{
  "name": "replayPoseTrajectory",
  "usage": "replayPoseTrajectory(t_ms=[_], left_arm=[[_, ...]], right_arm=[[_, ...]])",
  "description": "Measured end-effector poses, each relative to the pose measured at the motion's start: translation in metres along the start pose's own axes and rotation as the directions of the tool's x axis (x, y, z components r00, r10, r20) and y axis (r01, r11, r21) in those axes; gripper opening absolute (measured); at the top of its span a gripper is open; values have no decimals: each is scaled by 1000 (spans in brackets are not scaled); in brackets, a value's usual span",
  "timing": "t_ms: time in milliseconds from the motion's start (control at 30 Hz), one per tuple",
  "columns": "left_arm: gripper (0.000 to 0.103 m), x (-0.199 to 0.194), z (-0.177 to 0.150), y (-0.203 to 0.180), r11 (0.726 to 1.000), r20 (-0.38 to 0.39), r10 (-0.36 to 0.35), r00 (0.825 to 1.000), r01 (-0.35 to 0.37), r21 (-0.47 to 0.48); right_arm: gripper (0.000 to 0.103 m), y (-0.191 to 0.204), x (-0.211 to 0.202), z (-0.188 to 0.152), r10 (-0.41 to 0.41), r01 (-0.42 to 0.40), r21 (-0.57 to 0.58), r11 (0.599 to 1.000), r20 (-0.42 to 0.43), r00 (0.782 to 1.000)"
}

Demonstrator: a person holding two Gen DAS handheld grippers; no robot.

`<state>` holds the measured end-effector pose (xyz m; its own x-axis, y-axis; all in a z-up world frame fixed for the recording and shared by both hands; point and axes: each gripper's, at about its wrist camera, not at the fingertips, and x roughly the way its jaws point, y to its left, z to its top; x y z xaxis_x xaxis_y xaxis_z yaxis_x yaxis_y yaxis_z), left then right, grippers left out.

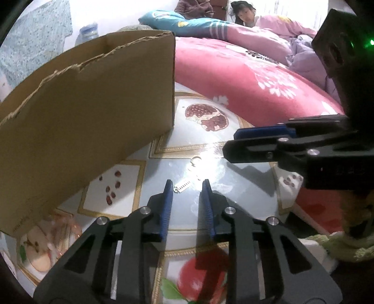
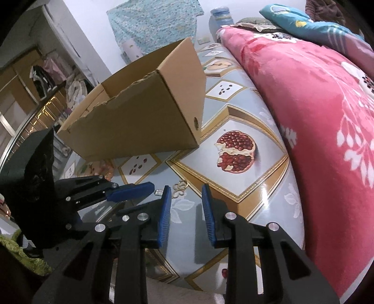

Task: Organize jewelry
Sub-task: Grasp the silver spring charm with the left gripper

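Note:
A small silver comb-like charm (image 1: 182,186) lies on the glossy fruit-print tabletop (image 1: 245,187), right at the tips of my left gripper (image 1: 186,185). It sits between the blue pads and close to the left one, and a gap shows on its other side. Just beyond it lie a few thin rings (image 1: 195,160). My right gripper (image 1: 230,143) reaches in from the right above the rings. In the right wrist view its jaws (image 2: 186,188) stand apart over bare table. The rings (image 2: 182,184) and charm (image 2: 157,193) lie by the left gripper (image 2: 152,188).
An open cardboard box (image 1: 88,112) with a torn rim stands close on the left of the jewelry (image 2: 145,112). A pink flowered blanket (image 2: 315,117) borders the table on the right. A person (image 1: 247,16) sits far back on the bed.

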<state>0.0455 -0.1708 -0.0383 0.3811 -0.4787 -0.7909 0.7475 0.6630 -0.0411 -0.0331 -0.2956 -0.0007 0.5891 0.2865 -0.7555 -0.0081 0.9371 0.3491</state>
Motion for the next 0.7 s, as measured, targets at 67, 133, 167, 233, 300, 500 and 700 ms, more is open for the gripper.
replayPoseTrajectory(t_ms=[67,133,167,233,300,500,700], left_arm=[[18,3,2,-4,1000,-1,19,1000,-19,21],[16,1,3,-3,999,-1,28,1000,-28,41],[15,2,4,-3,998,-1,29,1000,-29,47],[12,1,5,-2,998,-3,28,1000,-28,60],[7,2,7,-3,997,-9,23,1000,-22,77],[4,3,8,-6,994,-13,31,999,-30,101],[4,-2,3,-2,996,-11,33,999,-32,84]], right_arm=[[27,-2,1,0,3,-3,4,1000,0,1000],[27,-4,2,0,10,-10,7,1000,0,1000],[27,-5,2,-1,11,-11,9,1000,-1,1000],[27,-7,3,-1,14,-14,12,1000,-1,1000],[27,-8,2,-1,17,-17,16,1000,2,1000],[27,-9,-2,0,15,-15,20,1000,14,1000],[27,-6,-6,0,10,-11,15,1000,22,1000]])
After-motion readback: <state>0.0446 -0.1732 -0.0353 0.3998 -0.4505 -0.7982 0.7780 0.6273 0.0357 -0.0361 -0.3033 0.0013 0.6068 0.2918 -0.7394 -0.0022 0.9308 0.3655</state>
